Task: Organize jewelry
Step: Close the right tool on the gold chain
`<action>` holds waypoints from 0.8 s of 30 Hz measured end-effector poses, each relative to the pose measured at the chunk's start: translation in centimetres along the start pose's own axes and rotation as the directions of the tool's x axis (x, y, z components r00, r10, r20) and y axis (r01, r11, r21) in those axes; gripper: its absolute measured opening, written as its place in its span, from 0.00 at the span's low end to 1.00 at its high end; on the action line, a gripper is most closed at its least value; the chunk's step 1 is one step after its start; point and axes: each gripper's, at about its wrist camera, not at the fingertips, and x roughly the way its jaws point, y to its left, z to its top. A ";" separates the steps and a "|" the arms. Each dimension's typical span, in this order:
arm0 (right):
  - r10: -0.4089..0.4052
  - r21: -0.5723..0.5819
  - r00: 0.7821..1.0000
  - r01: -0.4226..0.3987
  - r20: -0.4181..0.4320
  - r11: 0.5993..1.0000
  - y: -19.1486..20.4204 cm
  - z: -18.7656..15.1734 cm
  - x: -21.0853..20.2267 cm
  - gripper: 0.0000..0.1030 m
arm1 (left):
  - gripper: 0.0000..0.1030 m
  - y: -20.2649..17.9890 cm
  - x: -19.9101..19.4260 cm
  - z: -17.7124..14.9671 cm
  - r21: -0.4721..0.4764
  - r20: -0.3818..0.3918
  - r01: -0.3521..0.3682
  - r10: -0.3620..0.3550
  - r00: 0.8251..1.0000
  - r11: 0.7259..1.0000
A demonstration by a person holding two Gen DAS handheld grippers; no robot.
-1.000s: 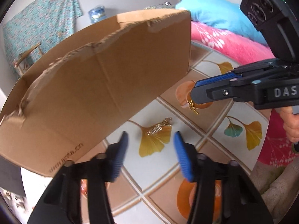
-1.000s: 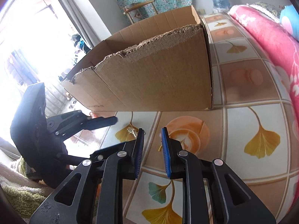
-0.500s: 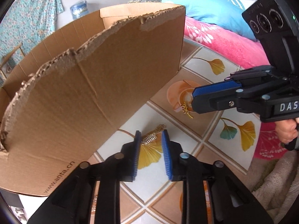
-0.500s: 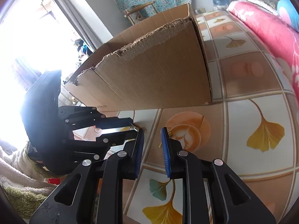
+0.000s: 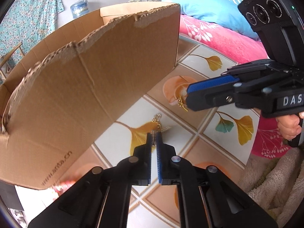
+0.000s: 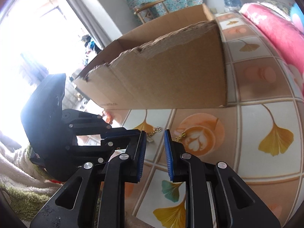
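Observation:
A gold chain piece (image 5: 157, 122) with a small sparkly bar lies on the ginkgo-leaf tiled surface (image 5: 190, 133), in front of a torn cardboard box (image 5: 85, 76). My left gripper (image 5: 154, 135) is shut on the bar end of it, tips down at the surface. A second small gold piece (image 5: 180, 102) lies on the orange cup print, right at the tip of my right gripper (image 5: 191, 97). In the right wrist view my right gripper (image 6: 154, 135) stands narrowly open with nothing between its pads; the chain (image 6: 156, 129) and the second gold piece (image 6: 180, 135) lie just beyond its tips.
The cardboard box (image 6: 171, 76) blocks the far left side. A pink blanket (image 5: 218, 38) and a blue pillow (image 5: 205, 7) lie at the right, a fluffy beige cover (image 5: 275, 180) at the near right. A water bottle (image 5: 79, 7) and a chair (image 6: 150, 7) stand by the wall.
My left jaws went from wide open to shut on the gold chain piece, and the gripper closed in on it. The right gripper kept its narrow gap and barely moved.

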 end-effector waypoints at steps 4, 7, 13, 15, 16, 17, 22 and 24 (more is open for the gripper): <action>-0.018 -0.146 0.997 0.008 -0.072 0.989 2.0 0.5 1.3 0.19 | 0.04 0.0 -0.5 -0.8 -0.031 0.004 -0.003 0.003 1.000 1.000; -0.050 -0.262 0.991 0.016 -0.124 0.965 3.2 0.7 2.3 0.21 | 0.04 0.0 -0.9 -1.5 -0.050 0.008 -0.010 0.010 1.000 0.999; -0.088 -0.486 0.975 -0.024 -0.206 0.874 5.8 0.6 3.8 0.21 | 0.04 -0.1 -1.4 -2.3 -0.054 0.017 -0.011 0.012 1.000 0.998; -0.110 -0.553 0.968 -0.034 -0.225 0.833 6.3 0.2 4.1 0.21 | 0.04 0.0 -1.5 -2.6 -0.051 0.025 -0.008 0.009 1.000 0.999; -0.122 -0.583 0.964 -0.039 -0.235 0.812 6.5 0.1 4.3 0.21 | 0.04 0.0 -1.5 -2.6 -0.049 0.028 -0.006 0.008 1.000 0.999; -0.129 -0.603 0.961 -0.046 -0.244 0.796 6.6 0.0 4.5 0.21 | 0.04 0.0 -1.5 -2.6 -0.047 0.031 -0.005 0.006 0.999 0.999; -0.157 -0.681 0.949 -0.075 -0.273 0.728 7.1 -0.3 5.0 0.18 | 0.04 0.0 -1.6 -2.7 -0.037 0.042 0.005 -0.003 0.999 0.999; -0.155 -0.690 0.947 -0.088 -0.282 0.718 7.2 -0.3 5.1 0.15 | 0.04 0.0 -1.6 -2.8 -0.034 0.045 0.007 -0.006 0.999 0.999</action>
